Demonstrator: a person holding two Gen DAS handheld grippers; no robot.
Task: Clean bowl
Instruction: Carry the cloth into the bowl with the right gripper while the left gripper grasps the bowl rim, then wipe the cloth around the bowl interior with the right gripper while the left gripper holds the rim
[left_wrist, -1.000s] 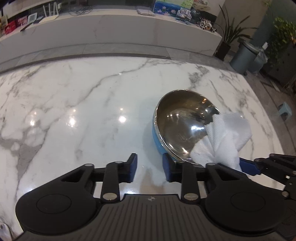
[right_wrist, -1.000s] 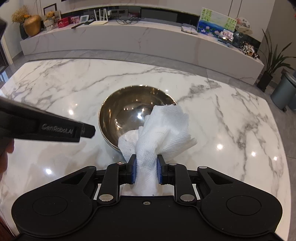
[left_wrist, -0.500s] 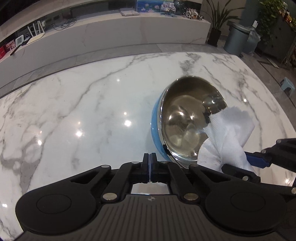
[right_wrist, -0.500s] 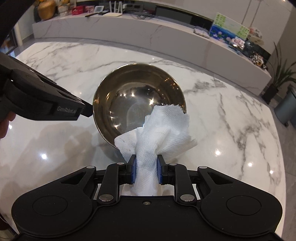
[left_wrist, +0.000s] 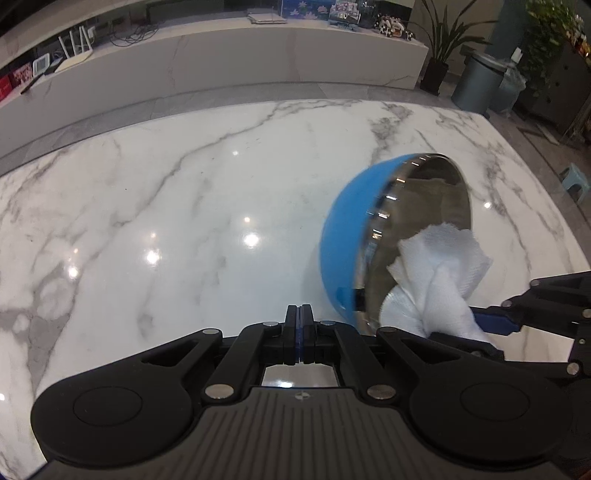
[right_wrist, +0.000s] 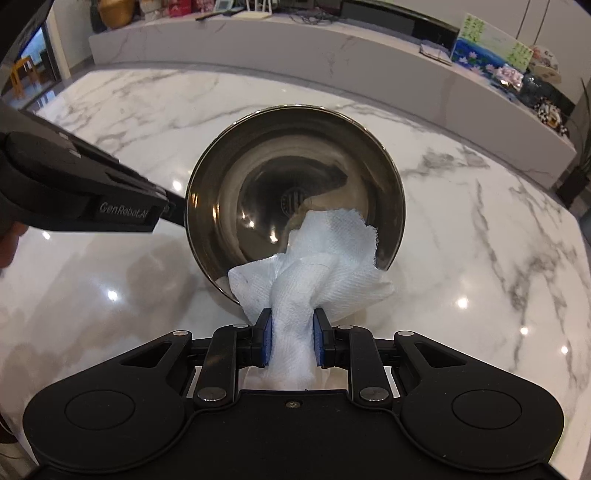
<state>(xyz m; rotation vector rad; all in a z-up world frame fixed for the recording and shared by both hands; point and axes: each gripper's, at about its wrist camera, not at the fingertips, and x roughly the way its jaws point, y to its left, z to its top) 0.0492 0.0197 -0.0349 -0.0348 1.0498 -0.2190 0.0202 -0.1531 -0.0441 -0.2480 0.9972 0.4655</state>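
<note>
A steel bowl with a blue outside (left_wrist: 345, 236) stands tipped on its side on the marble table, its shiny inside (right_wrist: 295, 184) facing my right gripper. My right gripper (right_wrist: 292, 341) is shut on a wad of white paper towel (right_wrist: 321, 266), whose loose end lies against the lower inside of the bowl; the towel also shows in the left wrist view (left_wrist: 439, 266). My left gripper (left_wrist: 299, 338) is shut with nothing seen between its pads. It sits just left of the bowl, and its tip reaches the bowl's left rim in the right wrist view (right_wrist: 173, 214).
The white marble table (left_wrist: 166, 206) spreads wide to the left and beyond the bowl. A long marble counter (right_wrist: 332, 55) with books and small items runs behind it. A grey bin (left_wrist: 476, 81) and plants stand on the floor at the far right.
My left gripper closed from open to shut. The bowl tipped further up onto its side, showing more of its blue outside. The towel moved deeper into the bowl.
</note>
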